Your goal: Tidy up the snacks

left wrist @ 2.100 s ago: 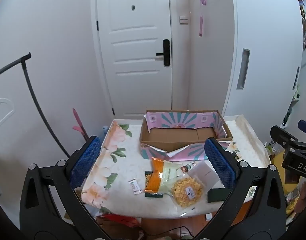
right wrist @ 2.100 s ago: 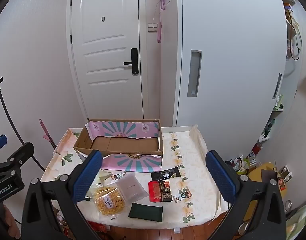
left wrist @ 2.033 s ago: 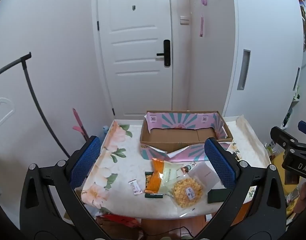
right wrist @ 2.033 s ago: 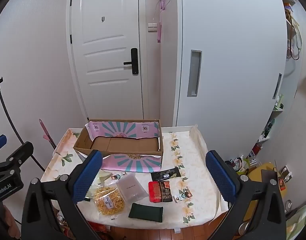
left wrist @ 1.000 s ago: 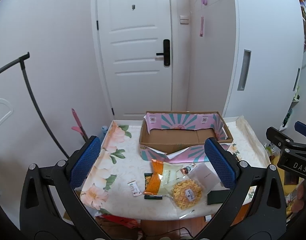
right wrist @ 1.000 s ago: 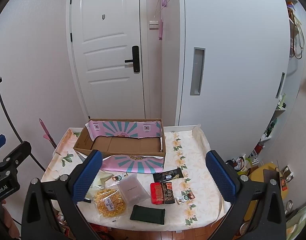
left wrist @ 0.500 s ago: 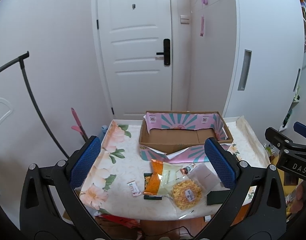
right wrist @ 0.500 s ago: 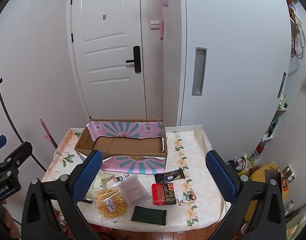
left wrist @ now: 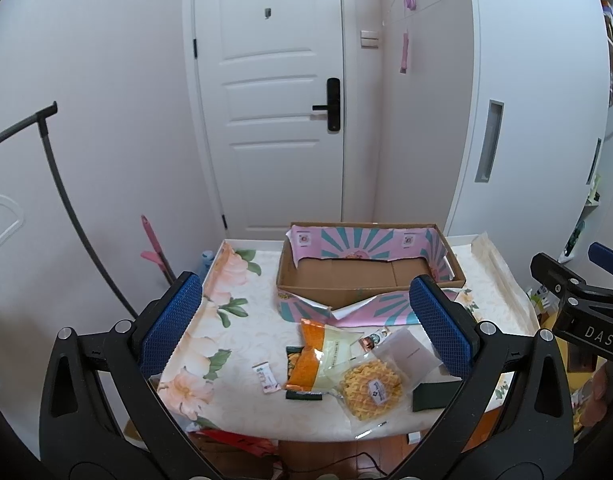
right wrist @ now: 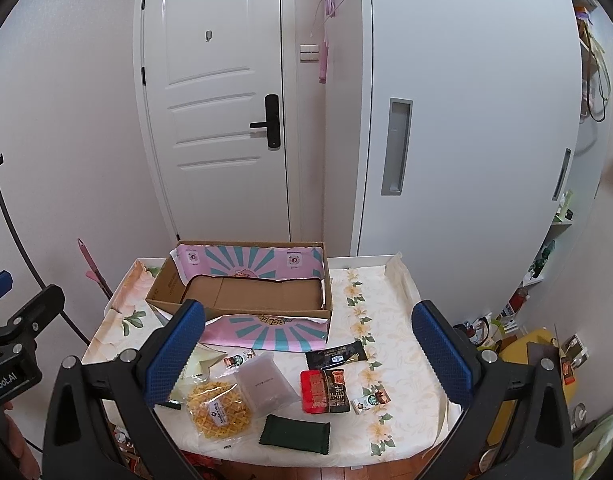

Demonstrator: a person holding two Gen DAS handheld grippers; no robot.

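A cardboard box point(left wrist: 370, 276) sits at the centre of the left wrist view, on the far half of a floral-covered table point(left wrist: 234, 320), and just left of centre in the right wrist view point(right wrist: 242, 288). Its inner walls are lined with pink and teal sunburst paper, its near flap folds down toward the camera, and only the bare brown floor shows inside it; no snack is in it.

All the snacks lie outside, on the table below the box in both frames. In the left wrist view an orange snack bag point(left wrist: 308, 354) lies just below the flap, overlapped by a pale translucent pouch point(left wrist: 336, 350). To the lower right of them is a clear bag of yellow lattice crackers point(left wrist: 372, 390), with a frosted pouch point(left wrist: 410, 350) above it and a dark green packet point(left wrist: 434, 392) to its right. A small white sachet point(left wrist: 265, 378) lies apart on the left. In the right wrist view a red and black packet point(right wrist: 326, 390) sits at lower centre, a black bar wrapper point(right wrist: 336, 354) above it and a small coffee sachet point(right wrist: 372, 398) to its right.

The left gripper point(left wrist: 306, 328) fills the bottom of its frame, blue pads spread wide, holding nothing. The right gripper point(right wrist: 308, 350) is likewise spread wide and empty.
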